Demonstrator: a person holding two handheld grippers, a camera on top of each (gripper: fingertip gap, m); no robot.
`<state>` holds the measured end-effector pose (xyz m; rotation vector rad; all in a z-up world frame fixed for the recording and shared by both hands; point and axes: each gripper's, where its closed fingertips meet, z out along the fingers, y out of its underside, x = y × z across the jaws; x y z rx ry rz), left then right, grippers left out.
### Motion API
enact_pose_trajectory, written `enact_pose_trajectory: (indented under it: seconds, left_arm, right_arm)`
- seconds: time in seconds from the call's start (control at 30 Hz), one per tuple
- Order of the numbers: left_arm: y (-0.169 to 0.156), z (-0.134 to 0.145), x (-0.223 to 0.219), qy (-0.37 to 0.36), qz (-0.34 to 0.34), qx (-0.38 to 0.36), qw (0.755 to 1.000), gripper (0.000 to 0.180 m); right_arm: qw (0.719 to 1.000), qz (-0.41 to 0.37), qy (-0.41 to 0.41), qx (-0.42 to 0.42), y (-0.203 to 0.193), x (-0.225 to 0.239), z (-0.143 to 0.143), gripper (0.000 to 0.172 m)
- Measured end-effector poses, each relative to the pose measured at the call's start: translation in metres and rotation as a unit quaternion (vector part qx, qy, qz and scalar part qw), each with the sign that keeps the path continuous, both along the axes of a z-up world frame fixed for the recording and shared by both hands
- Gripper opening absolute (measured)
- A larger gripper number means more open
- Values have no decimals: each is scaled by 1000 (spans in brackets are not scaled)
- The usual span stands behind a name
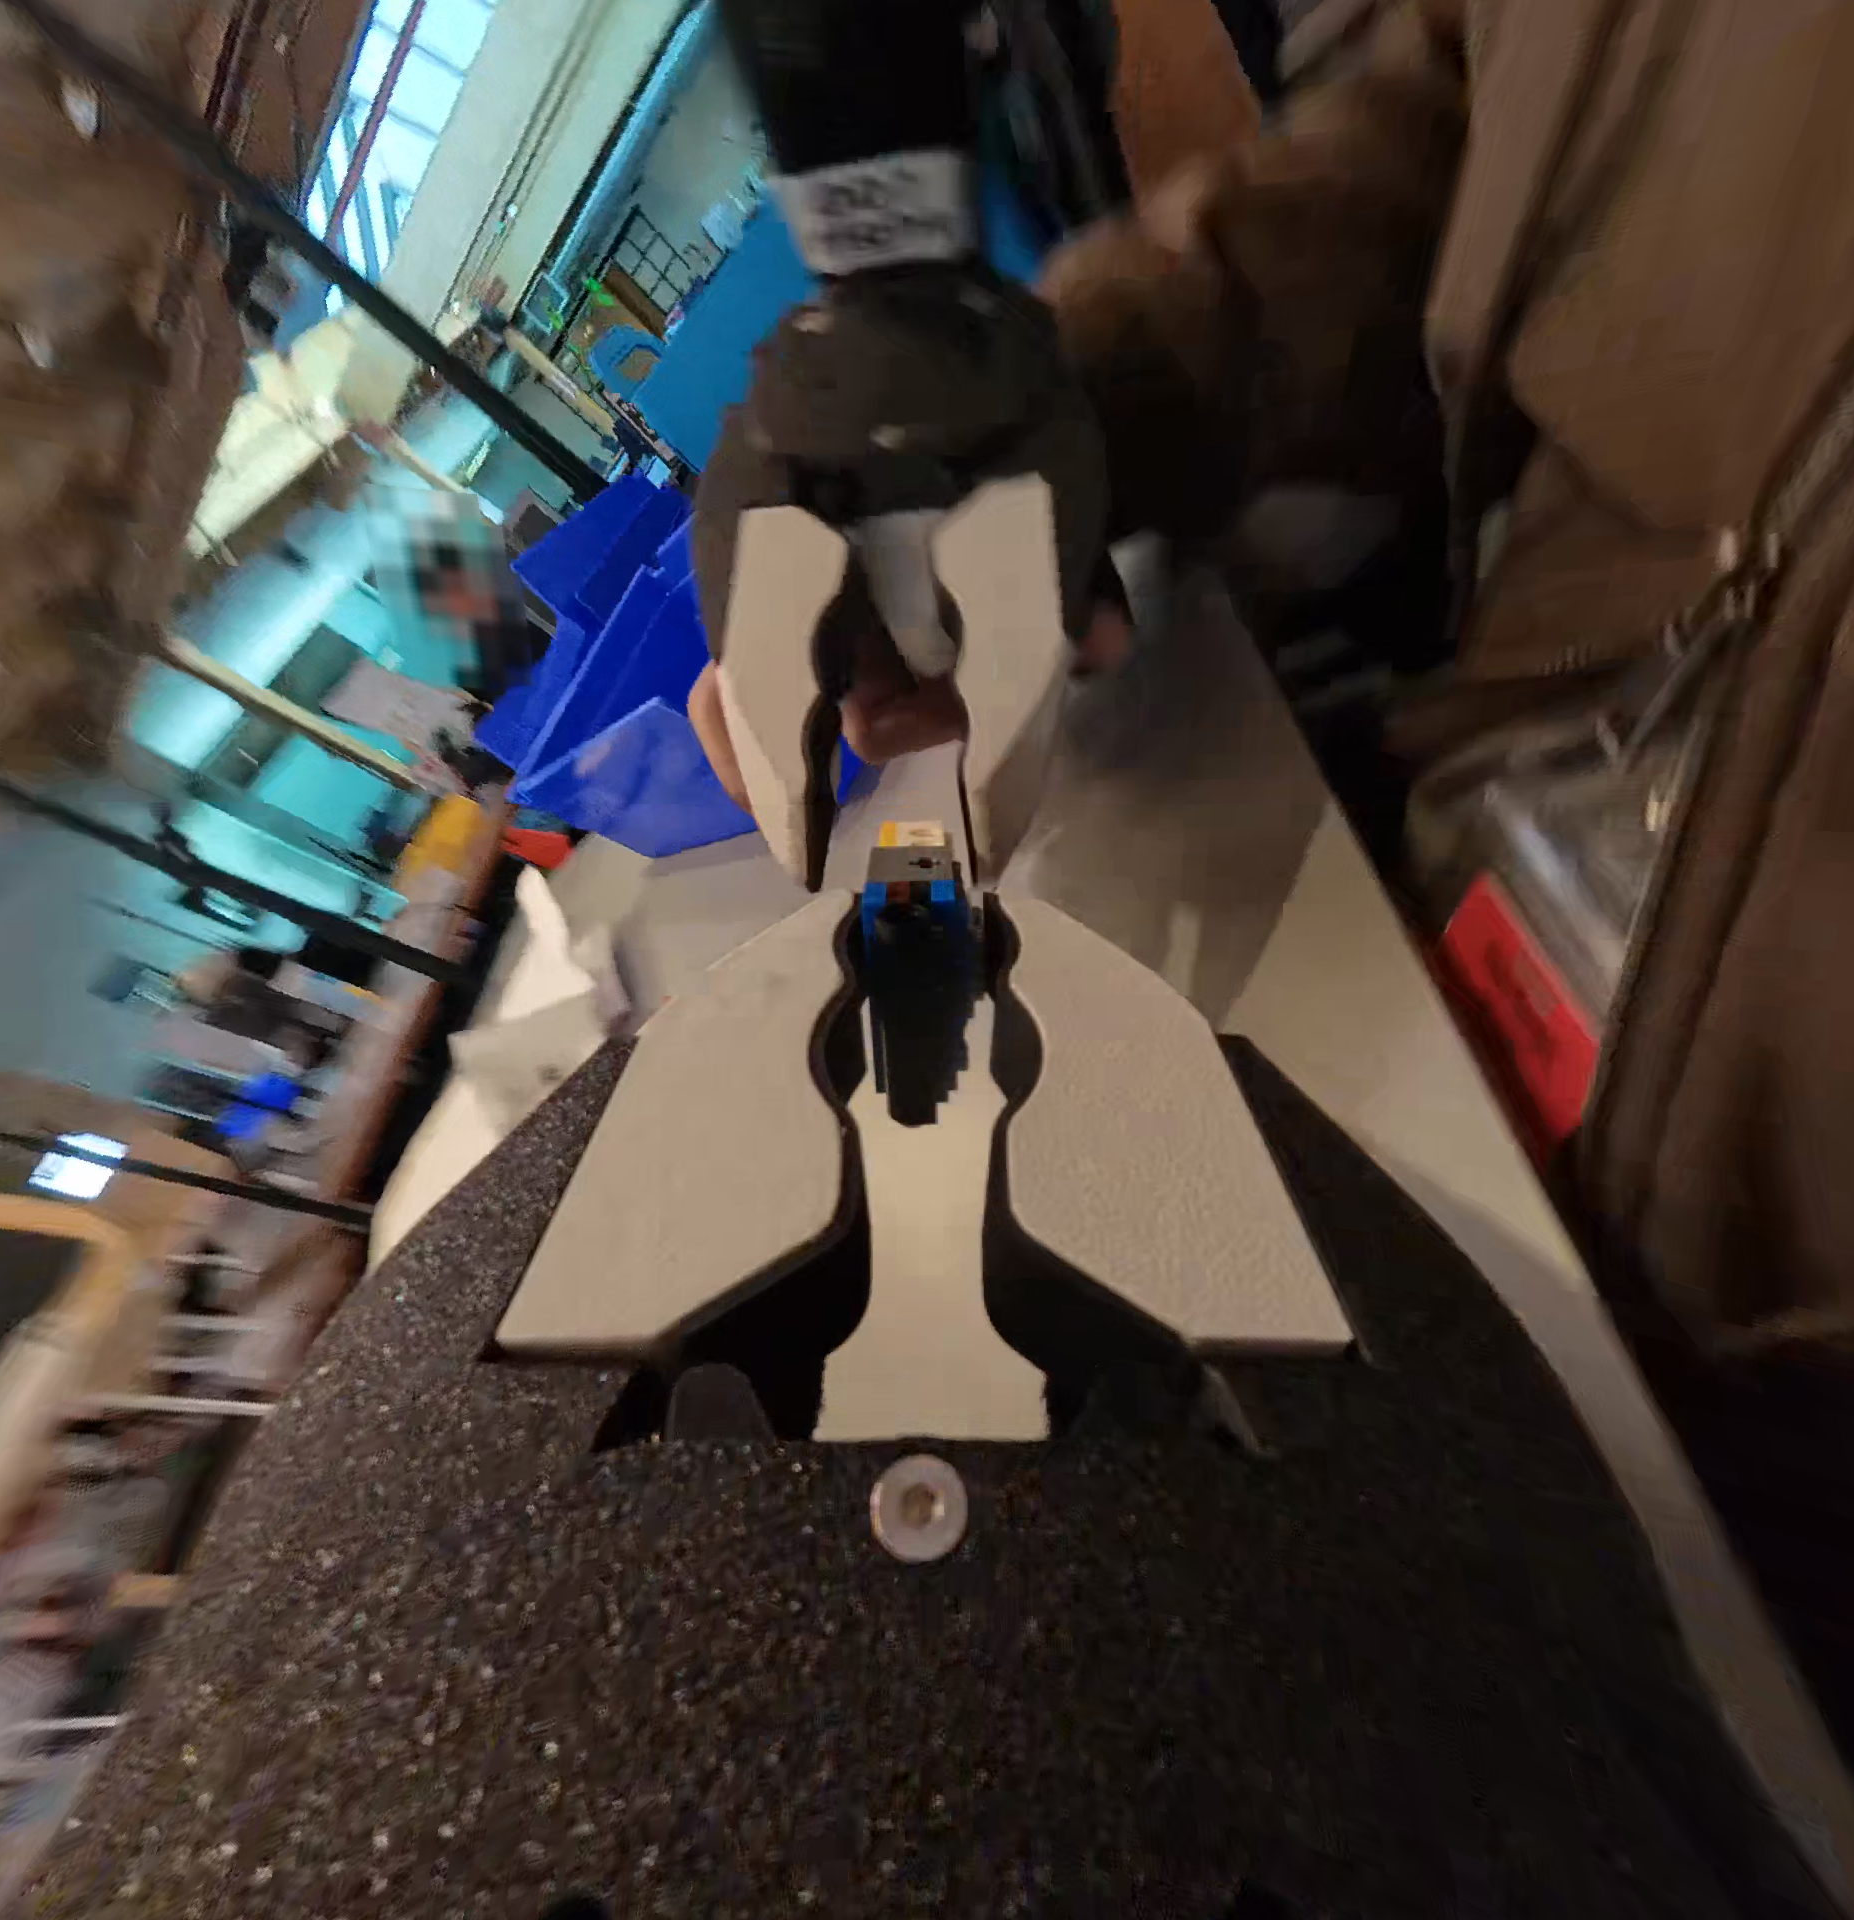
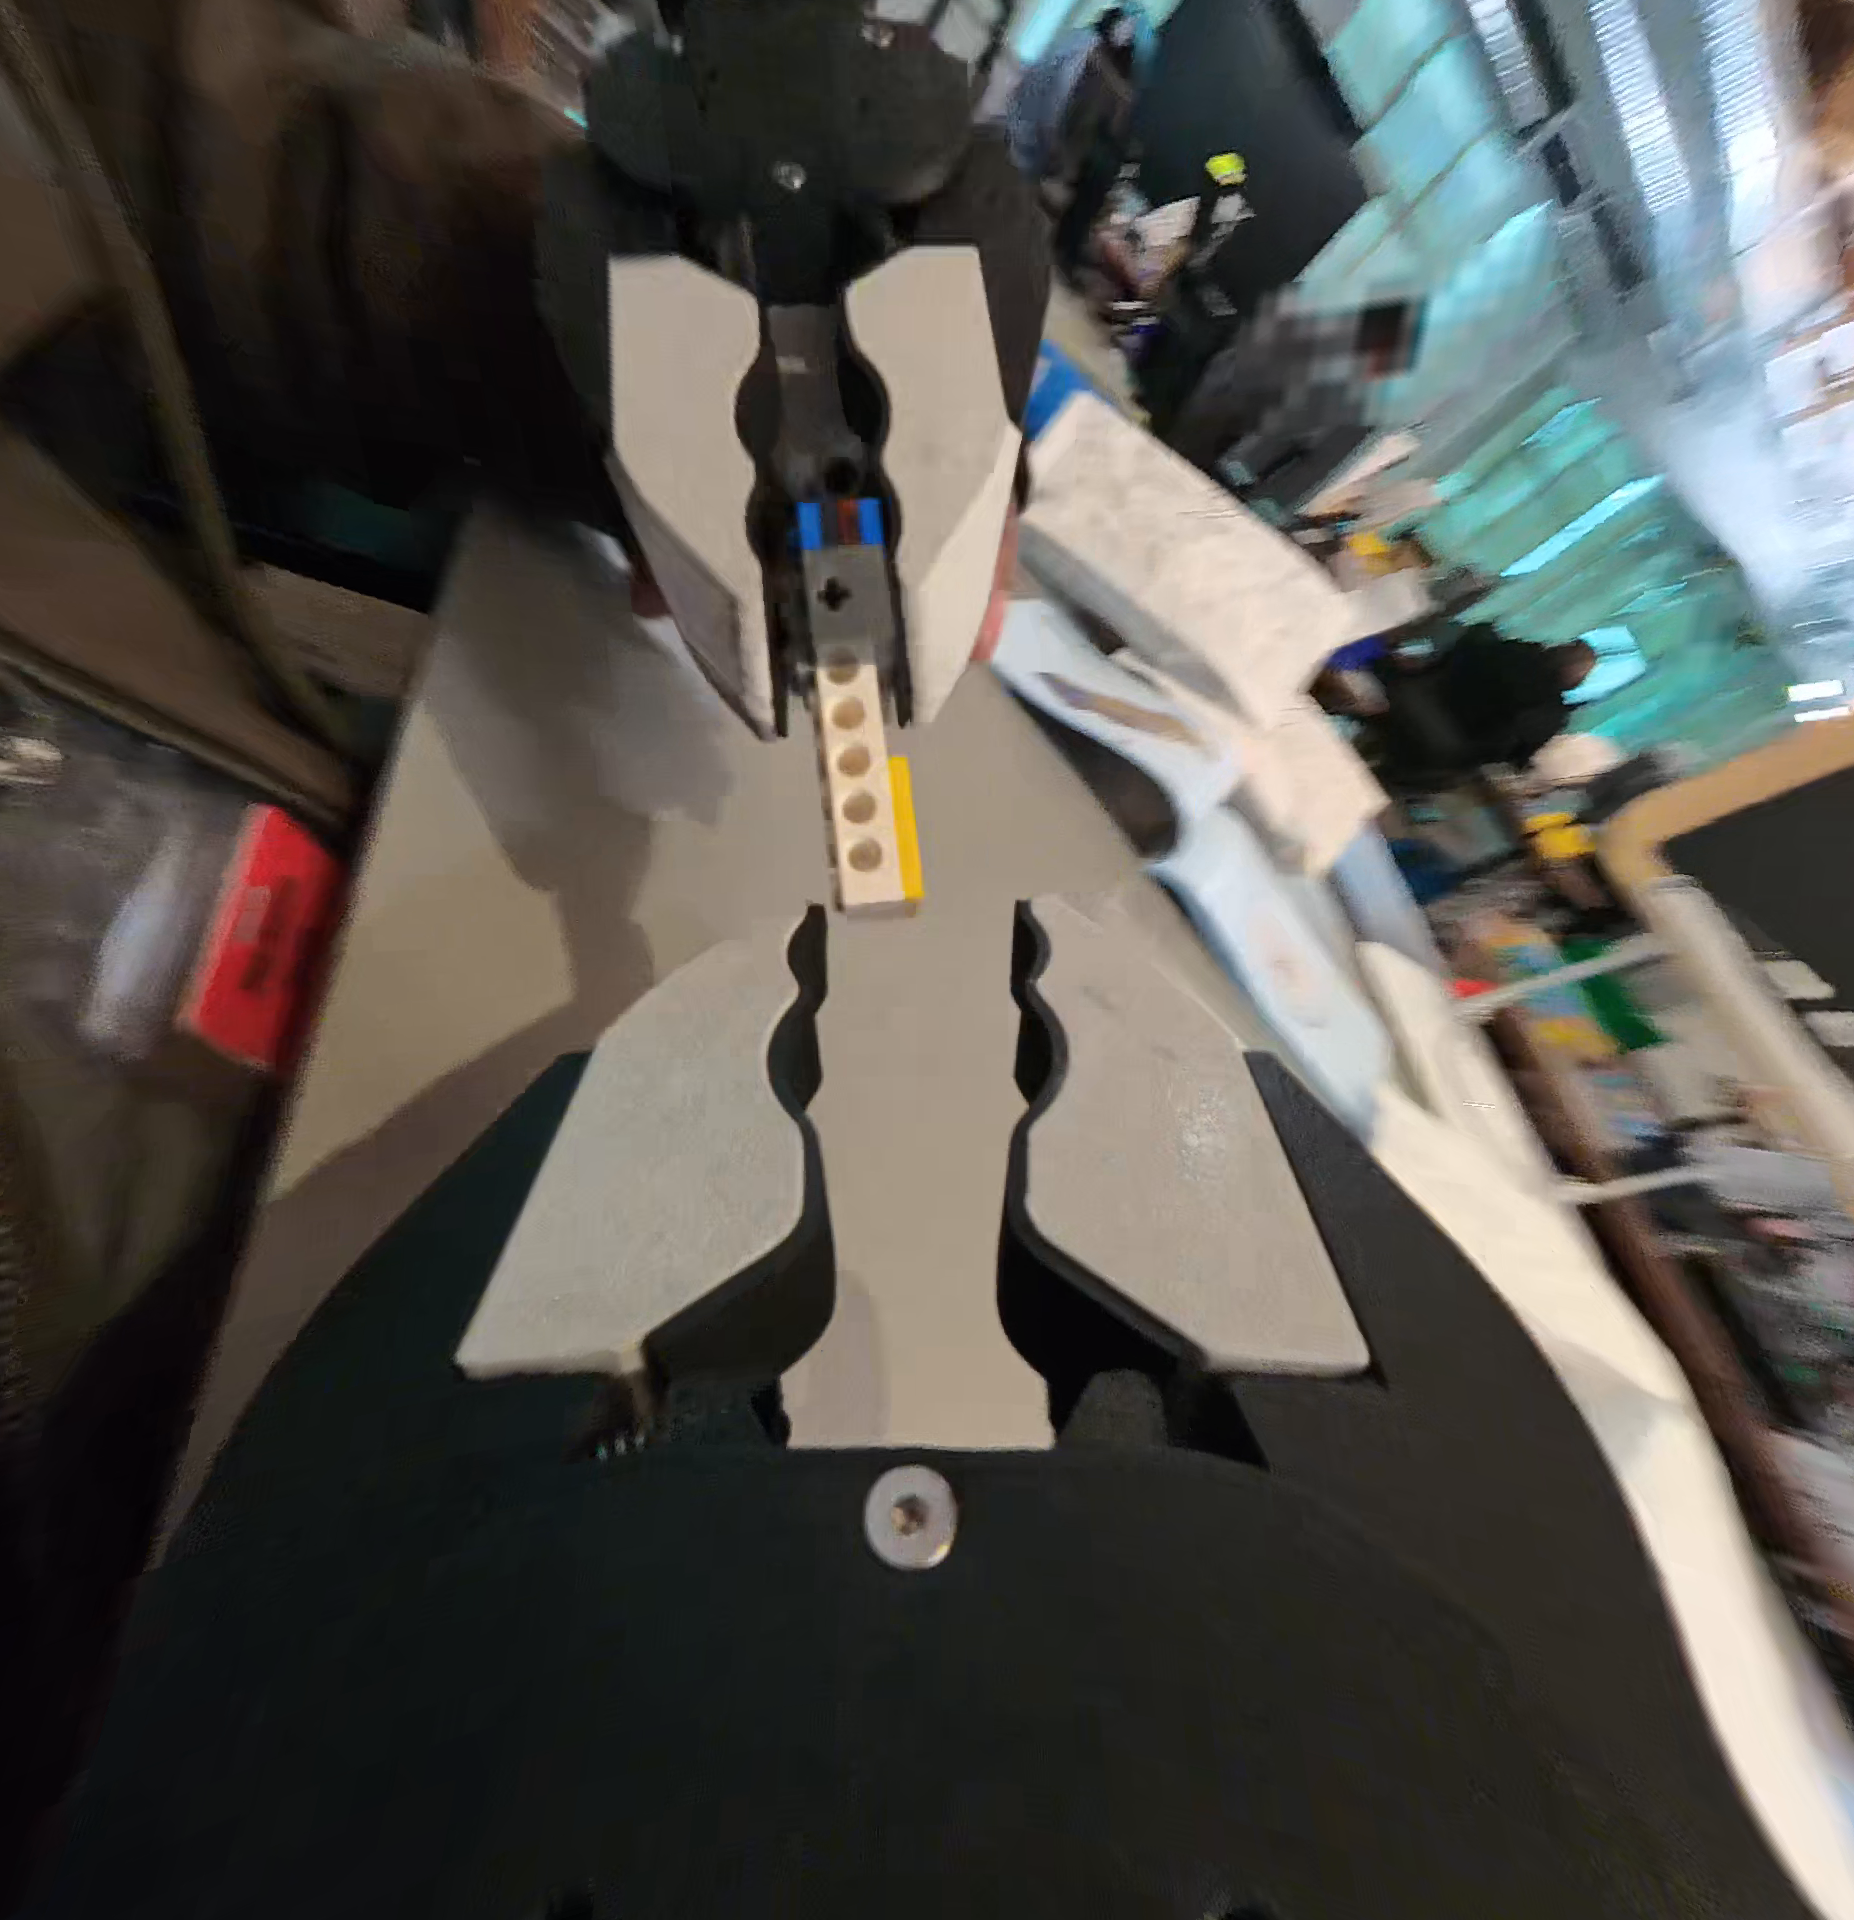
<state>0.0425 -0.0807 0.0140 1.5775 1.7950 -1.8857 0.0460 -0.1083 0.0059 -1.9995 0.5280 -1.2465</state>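
Note:
My left gripper [image 1: 918, 925] is shut on a small brick assembly [image 1: 912, 987] with blue, black and grey parts. A white beam with holes [image 2: 858, 790] and a yellow strip [image 2: 907, 821] stick out of its front. The right wrist view shows the left gripper [image 2: 845, 717] from the front, with both fingers pressed on the grey block [image 2: 845, 592]. My right gripper [image 2: 920, 914] is open and faces the left one. The beam's free end lies just at its fingertips, and the pads do not touch it. In the left wrist view the right gripper [image 1: 897, 878] stands open around that end.
Both grippers are over a grey table [image 2: 590, 831]. Blue bins [image 1: 611, 665] stand at the table's far side. A red object [image 2: 258, 935] lies beyond the table's edge. White papers and bags [image 2: 1162, 582] lie beside the left gripper. A person's brown sleeve [image 1: 1162, 260] is behind the right gripper.

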Motion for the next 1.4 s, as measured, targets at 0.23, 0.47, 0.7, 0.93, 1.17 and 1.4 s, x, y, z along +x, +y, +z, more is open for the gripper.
enact_pose_trajectory:
  seconds: [0.23,0.47,0.7,0.93,1.17,1.4]
  left_arm:
    - [3,-26,-9,-269,-46,-100,957,19]
    - [2,-37,-7,-383,-87,-107,913,19]
    - [-1,-41,-5,-384,-85,-112,913,19]
    - [-1,-45,-6,-362,-71,-113,923,19]
    - [-4,-47,-6,-344,-59,-114,930,19]
    - [-5,-44,-3,-343,-51,-117,931,19]
  right_arm:
    - [975,92,185,86,11,-16,-16,39]
    - [948,146,281,11,22,-15,-34,33]
    - [949,142,281,16,23,-6,-41,17]
    - [944,143,280,98,23,-10,-43,17]
    - [941,139,271,145,22,-12,-43,18]
    - [937,137,275,167,21,-10,-40,18]
